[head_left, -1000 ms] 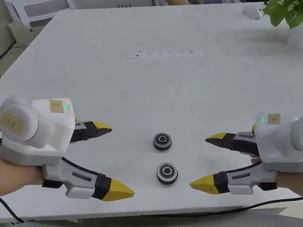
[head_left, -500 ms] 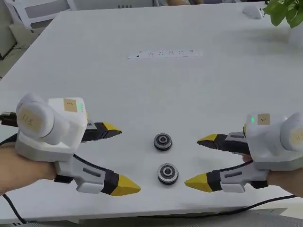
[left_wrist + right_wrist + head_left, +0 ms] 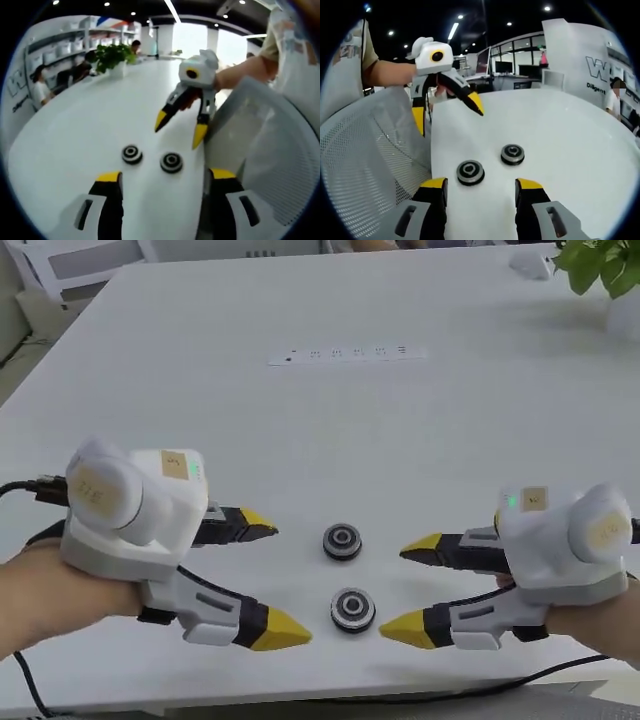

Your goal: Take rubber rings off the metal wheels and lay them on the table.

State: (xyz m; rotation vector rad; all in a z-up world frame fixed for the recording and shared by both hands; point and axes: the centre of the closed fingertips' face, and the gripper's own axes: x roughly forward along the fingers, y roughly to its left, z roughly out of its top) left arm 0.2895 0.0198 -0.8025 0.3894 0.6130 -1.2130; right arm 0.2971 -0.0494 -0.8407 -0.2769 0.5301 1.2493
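Two small metal wheels with black rubber rings lie flat on the white table (image 3: 330,440). The farther wheel (image 3: 342,541) (image 3: 132,154) (image 3: 512,154) and the nearer wheel (image 3: 353,608) (image 3: 171,162) (image 3: 470,172) sit a short way apart. My left gripper (image 3: 280,580) (image 3: 164,176) (image 3: 448,117) is open just left of them, touching neither. Facing it from the right, my right gripper (image 3: 405,588) (image 3: 481,184) (image 3: 179,134) is open too, its yellow tips a little short of the wheels. Both pairs of jaws hold nothing.
A white power strip (image 3: 347,354) lies at mid-table and a green plant (image 3: 600,265) stands at the far right corner. The front table edge runs just below the grippers, with a dark cable (image 3: 560,672) along it. A mesh chair back (image 3: 260,150) (image 3: 370,165) stands beside the table.
Both grippers have moved inward toward the two wheels, narrowing the gap between them. The wheels have not moved.
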